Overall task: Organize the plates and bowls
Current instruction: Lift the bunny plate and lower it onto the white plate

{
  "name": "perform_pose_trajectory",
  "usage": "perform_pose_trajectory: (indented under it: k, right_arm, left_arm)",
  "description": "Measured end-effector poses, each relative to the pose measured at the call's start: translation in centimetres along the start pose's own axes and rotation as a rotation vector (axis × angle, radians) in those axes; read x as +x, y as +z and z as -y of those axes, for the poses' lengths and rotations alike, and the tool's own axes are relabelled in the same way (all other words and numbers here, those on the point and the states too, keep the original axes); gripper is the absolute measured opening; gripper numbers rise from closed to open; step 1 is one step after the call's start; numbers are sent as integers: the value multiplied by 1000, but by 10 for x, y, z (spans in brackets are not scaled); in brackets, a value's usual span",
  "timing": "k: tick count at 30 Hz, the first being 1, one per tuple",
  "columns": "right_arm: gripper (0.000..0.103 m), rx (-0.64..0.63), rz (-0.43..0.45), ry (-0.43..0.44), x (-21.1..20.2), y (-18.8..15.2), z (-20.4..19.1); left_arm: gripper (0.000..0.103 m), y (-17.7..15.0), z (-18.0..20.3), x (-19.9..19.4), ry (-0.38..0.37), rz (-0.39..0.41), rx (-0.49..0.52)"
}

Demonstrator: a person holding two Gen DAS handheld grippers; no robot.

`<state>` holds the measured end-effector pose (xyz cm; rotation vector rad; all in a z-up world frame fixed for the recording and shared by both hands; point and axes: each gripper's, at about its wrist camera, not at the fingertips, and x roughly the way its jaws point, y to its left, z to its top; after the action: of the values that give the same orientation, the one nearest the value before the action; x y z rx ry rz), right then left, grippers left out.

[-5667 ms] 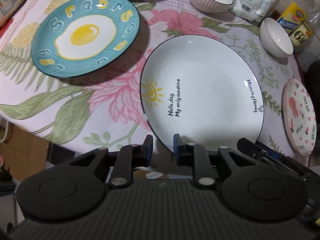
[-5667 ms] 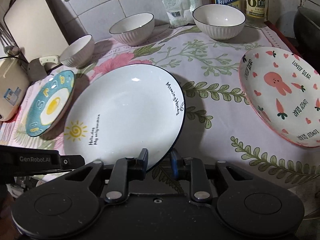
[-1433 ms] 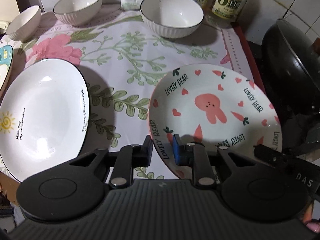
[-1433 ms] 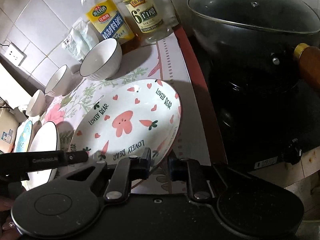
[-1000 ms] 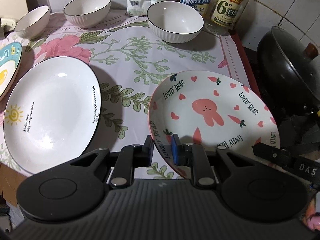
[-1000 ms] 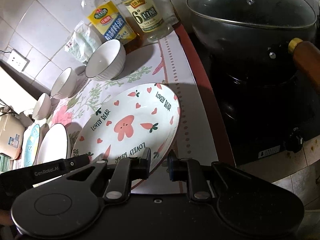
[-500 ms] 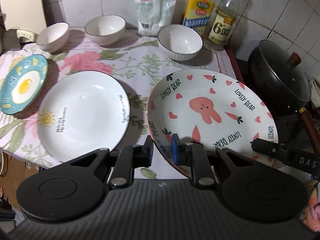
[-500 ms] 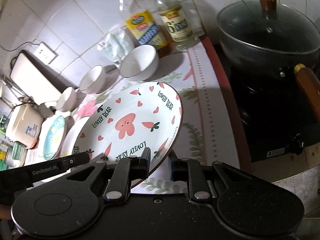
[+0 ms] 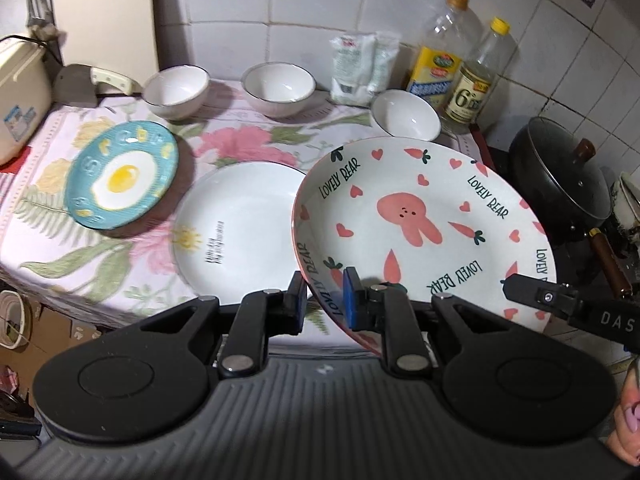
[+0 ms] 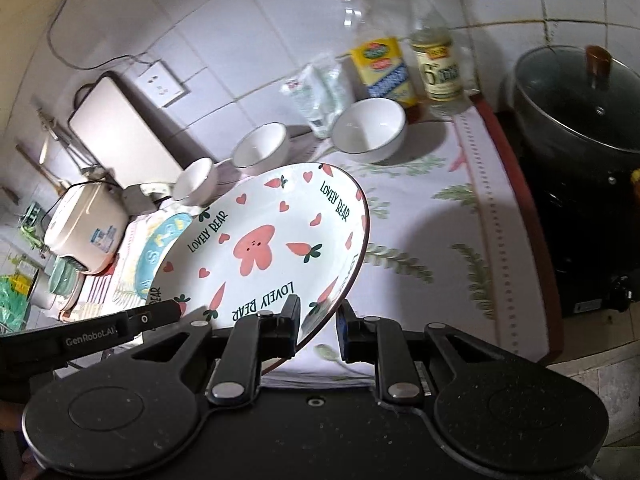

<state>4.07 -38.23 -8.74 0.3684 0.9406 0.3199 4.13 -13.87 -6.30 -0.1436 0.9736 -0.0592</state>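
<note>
Left wrist view: the left gripper (image 9: 325, 296) grips the near left rim of the rabbit plate (image 9: 420, 224), one blue-padded finger above the rim and one below. This round, glossy ceramic plate is white with a pink rim, a pink rabbit, carrots, hearts and the words "LOVELY BEAR" printed round its border. It is held tilted in the air above the worktop's right half, partly covering the white plate (image 9: 240, 228) that lies flat near the front edge. That plate is plain and shiny, with a small yellow sun and lines of dark writing too small to read.

In the right wrist view the right gripper (image 10: 318, 322) clasps the opposite rim of the same plate (image 10: 260, 248), which passes between its fingers. Its black arm shows in the left wrist view marked "DAS"; the left one reads "GenRobot.AI".

A ribbed teal egg plate (image 9: 122, 174) with raised yellow letters sits toward the left edge. Three white ribbed bowls with dark rims line the back edge: the left bowl (image 9: 177, 90), the middle bowl (image 9: 279, 87) and the right bowl (image 9: 405, 120).

The worktop wears a floral cloth (image 9: 248, 140) of pink blooms and green leaves. Against the white-tiled wall stand a yellow-label bottle (image 9: 440, 64) and a bottle marked "6°" (image 9: 476, 80). A lidded black pot (image 9: 560, 184) sits beyond the right edge.
</note>
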Motion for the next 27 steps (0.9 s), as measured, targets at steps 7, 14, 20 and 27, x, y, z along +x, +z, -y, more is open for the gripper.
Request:
perform_pose_trajectory:
  k: [7,14,20,27]
  right_arm:
    - [23,-21,10,6,1,-3,-40]
    - [23,-37,1,8,17,-8,-68]
    - [24,-18,-41,0,42,-15,-84]
    - [24,-17,-81,-1,74,-24,-95]
  left_arm:
    - [17,1,-40,-18,-19,35,-31]
    - [17,-2,-72,-15,-8,45,-50]
    - [17,-7,-100,0,-9,12,-66]
    - [17,-13,-128,24,0,-14,-70]
